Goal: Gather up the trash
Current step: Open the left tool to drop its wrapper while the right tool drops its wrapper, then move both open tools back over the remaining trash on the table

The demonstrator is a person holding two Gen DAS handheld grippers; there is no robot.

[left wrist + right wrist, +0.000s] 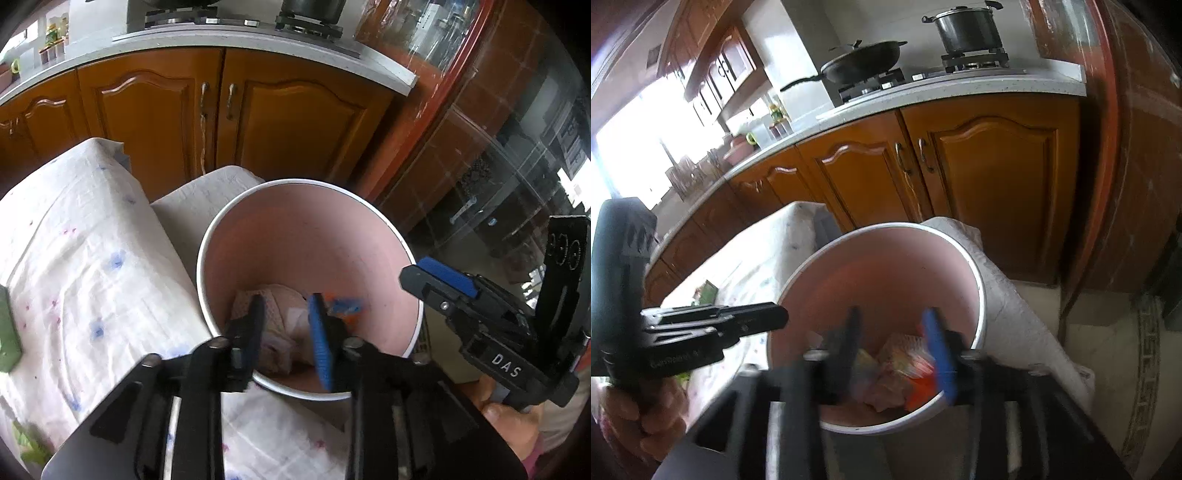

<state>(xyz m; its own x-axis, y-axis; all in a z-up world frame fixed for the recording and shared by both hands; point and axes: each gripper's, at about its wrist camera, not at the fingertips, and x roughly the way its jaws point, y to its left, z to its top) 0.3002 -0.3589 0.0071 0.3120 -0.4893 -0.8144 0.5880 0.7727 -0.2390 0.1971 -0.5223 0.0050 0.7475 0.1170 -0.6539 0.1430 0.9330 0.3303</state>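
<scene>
Both grippers hang over the pink bin (310, 236), centre frame – left gripper (286, 325) and right gripper (895, 347) jaws spread, pinching nothing. Wrappers (291, 321) already lie inside – green scraps (7, 332) on the desk (74, 240), lower left, seem left

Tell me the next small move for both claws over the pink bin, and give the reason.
Probably lift both clear of the bin and head back to the cloth-covered table. The left claw and right claw stand open above it with nothing between the pads, and the crumpled wrappers already lie at the bottom, so the drop looks done.
</scene>
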